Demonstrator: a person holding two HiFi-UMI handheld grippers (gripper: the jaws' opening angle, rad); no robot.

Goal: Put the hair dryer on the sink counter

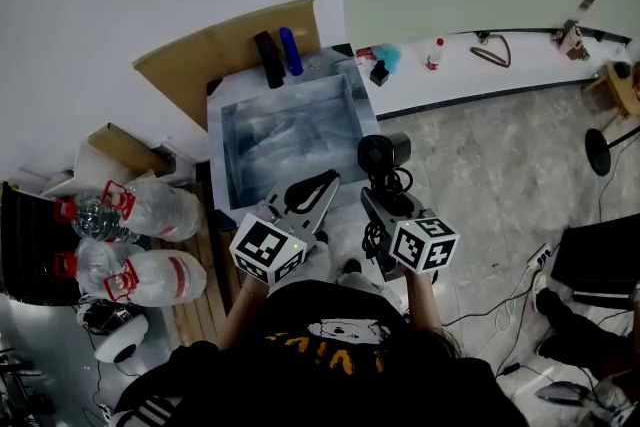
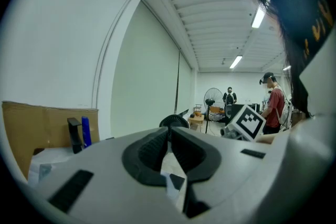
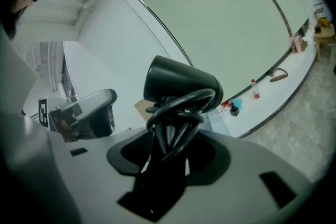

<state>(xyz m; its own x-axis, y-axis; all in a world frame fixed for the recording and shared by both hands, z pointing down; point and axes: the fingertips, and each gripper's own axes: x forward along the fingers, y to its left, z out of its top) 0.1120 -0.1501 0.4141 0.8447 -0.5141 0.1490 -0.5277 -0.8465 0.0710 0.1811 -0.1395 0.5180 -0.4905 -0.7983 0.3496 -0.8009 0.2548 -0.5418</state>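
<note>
Right gripper (image 3: 169, 139) clamps the matte black hair dryer (image 3: 181, 81) — rubbery cord (image 3: 184, 104) looped — left gripper (image 2: 169, 144) closed, empty.

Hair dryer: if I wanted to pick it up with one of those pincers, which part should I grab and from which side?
The handle, approached from its free end, as the right hand-held gripper holds it. It is the narrow straight part that two jaws can close across; the round barrel of the hair dryer looks too bulky. The cord coiled there sits between the jaws too.
</note>
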